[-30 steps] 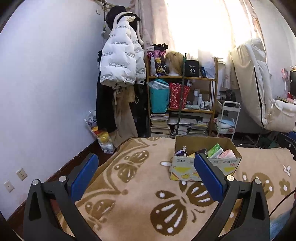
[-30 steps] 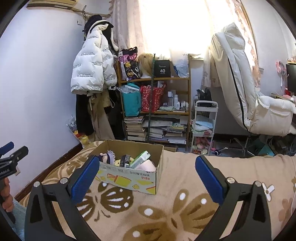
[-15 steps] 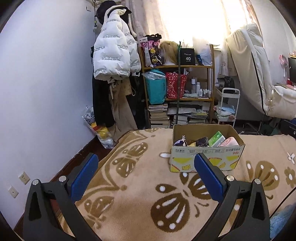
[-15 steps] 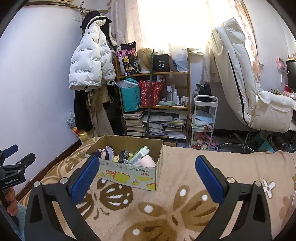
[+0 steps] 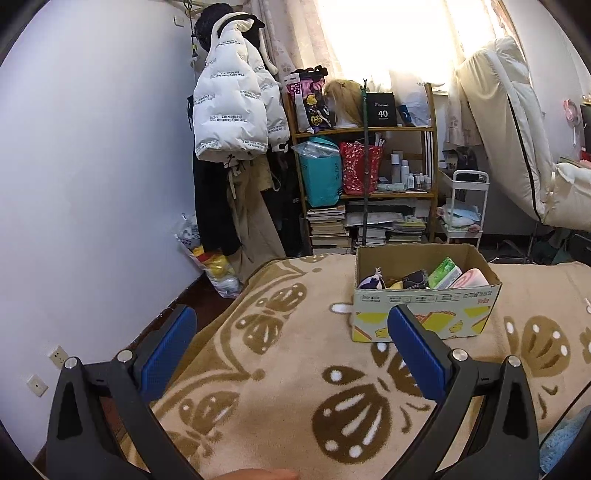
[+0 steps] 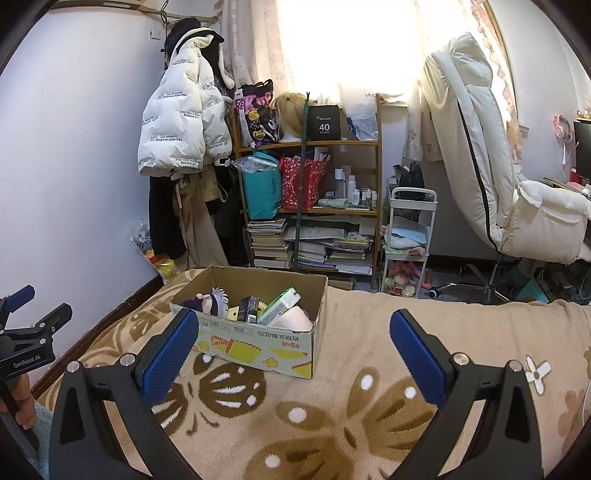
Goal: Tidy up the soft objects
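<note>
While both grippers gape, box seemingly full

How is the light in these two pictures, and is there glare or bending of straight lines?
Left wrist view: the window is blown out white, while the cardboard box stays readable; the fisheye curves the wall and darkens the corners. Right wrist view: the same window glare washes out the curtain, the shelf below is clear, and the edges bow.
</note>
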A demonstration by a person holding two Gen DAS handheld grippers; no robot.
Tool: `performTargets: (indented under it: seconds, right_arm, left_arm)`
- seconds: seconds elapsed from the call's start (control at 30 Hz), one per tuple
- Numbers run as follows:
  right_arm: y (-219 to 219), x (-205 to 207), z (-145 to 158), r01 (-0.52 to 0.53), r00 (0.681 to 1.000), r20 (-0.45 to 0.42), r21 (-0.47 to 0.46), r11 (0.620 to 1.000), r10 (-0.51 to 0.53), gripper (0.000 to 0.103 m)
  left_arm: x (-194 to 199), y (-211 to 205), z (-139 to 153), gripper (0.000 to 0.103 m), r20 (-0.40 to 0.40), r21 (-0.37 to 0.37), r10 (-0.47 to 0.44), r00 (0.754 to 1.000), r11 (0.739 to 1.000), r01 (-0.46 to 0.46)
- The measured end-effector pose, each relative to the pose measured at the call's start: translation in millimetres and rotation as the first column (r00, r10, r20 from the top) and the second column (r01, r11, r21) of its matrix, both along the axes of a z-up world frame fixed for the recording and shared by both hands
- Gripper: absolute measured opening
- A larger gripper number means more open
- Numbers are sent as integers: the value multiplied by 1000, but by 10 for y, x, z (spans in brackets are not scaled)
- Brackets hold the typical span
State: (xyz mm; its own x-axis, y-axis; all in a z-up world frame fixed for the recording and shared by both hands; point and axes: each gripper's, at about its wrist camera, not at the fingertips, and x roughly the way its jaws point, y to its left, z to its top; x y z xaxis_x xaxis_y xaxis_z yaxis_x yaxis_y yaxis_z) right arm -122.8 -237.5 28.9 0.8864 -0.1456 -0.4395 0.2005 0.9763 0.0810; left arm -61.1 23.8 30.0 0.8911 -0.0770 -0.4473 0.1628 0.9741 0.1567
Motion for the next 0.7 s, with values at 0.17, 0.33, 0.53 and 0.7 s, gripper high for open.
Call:
performTargets:
  seconds: [0.17,0.33,0.53,0.7]
  right_arm:
    - [11,1,-74,-6,1000,-12,-11,1000,6,103]
    - [42,-4,-66,-2,1000,-4,-37,999,2,103]
    - [41,-6,-64,-2,1000,-7,-35,999,2,103]
    - [38,-19,-70,-3,1000,-8,-33,999,2,103]
  left_arm:
    - [3,-14,-7,102,1,2,1,1000,1000,-1]
    - [7,-13,-8,102,-1,2,0,1000,1000,0]
    - [18,-20,-23,102,-5,5,-4,1000,1000,4]
    - [15,-11,-31,102,-4,2,-4,1000,1000,4]
